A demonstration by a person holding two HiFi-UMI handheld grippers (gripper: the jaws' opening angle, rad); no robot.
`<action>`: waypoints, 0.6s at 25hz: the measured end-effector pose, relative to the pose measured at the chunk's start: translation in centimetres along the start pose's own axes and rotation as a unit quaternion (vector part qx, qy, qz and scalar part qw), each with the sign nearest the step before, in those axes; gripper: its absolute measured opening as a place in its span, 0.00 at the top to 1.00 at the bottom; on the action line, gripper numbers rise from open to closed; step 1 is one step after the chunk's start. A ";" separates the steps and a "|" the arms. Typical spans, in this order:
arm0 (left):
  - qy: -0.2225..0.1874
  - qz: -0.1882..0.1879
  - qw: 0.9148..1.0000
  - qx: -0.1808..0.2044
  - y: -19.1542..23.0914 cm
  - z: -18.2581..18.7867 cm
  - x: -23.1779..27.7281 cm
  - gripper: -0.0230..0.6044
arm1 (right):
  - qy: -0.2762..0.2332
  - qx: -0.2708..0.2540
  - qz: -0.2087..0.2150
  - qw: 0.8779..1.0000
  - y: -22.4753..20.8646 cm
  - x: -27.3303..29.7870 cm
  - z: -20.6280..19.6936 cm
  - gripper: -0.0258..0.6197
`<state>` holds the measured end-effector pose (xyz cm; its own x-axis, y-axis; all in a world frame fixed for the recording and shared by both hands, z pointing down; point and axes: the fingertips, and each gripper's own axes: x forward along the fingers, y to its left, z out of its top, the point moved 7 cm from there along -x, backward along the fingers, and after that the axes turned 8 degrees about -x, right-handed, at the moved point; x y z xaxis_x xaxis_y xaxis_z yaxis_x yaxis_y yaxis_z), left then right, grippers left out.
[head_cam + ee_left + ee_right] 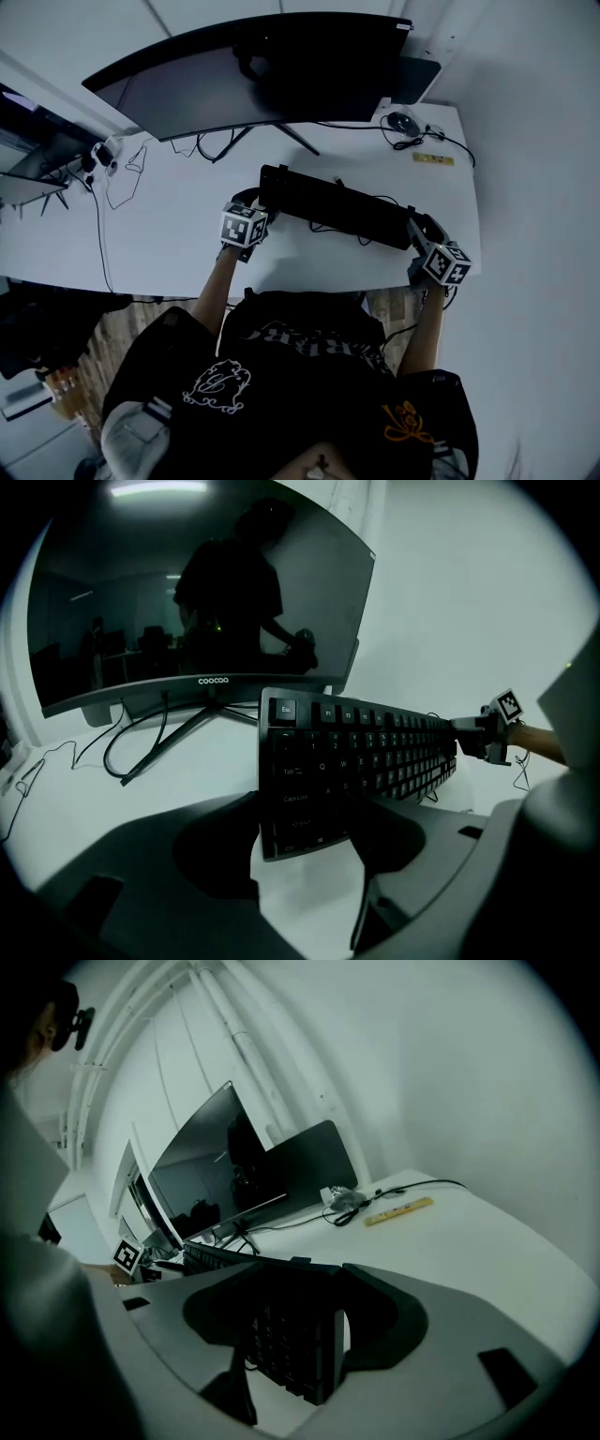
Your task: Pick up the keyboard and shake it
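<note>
**Head view.** One black rectangular plastic keyboard (337, 204) lies slantwise over the middle of the white worktop (169, 234). Two tongs hold its ends: left tongs (262, 205) on the left end, right tongs (418, 231) on the right. Other items:
- one curved black monitor (253, 70)
- one flat dark screen (417, 80) behind it
- one black mouse (403, 120)
- one yellow ruler (433, 158)
- loose cables (408, 142), number not countable

**Left gripper view.** Left tongs (302, 850) stand fairly wide, clamped on the keyboard's (361, 752) left end. The keys face the camera, and bare worktop shows beneath the keyboard's lower edge. Right tongs (473, 735) are at the far end.

**Right gripper view.** Right tongs (295, 1358) are likewise wide, gripping the keyboard's (281, 1321) right end, seen edge-on.

**Step in hand.** Pick-up judged done, since the keyboard appears tilted and clear of the worktop. The shake is not yet evident. The next move calls for both tongs to travel together with a firm squeeze, so that neither end slips out.
</note>
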<state>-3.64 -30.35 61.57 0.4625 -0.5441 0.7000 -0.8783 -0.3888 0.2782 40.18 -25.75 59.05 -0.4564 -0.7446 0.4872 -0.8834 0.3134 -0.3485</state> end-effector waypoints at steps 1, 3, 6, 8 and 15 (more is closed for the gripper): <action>0.008 0.001 1.000 0.001 -0.1 -0.1 0.4 0.51 | 0.006 0.009 0.000 1.000 -0.6 0.2 -0.5 0.56; 0.026 0.002 1.000 -0.002 -0.5 0.0 1.0 0.51 | 0.011 0.025 -0.009 1.000 -1.5 0.6 -1.1 0.56; 0.044 -0.004 0.999 -0.014 -1.1 -0.2 2.0 0.51 | 0.014 0.039 -0.034 0.999 -2.8 0.9 -1.3 0.56; 0.044 -0.007 0.999 -0.021 -1.2 -0.1 2.6 0.51 | 0.018 0.041 -0.040 0.998 -3.4 1.4 -1.2 0.55; 0.043 -0.001 0.998 -0.036 -0.8 0.0 4.0 0.51 | 0.042 0.076 -0.060 0.994 -4.9 3.5 -2.3 0.55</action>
<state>-1.07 -32.23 64.11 0.4550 -0.4765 0.7523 -0.8853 -0.3332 0.3244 42.70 -28.53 64.25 -0.3610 -0.7176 0.5956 -0.9088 0.1274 -0.3973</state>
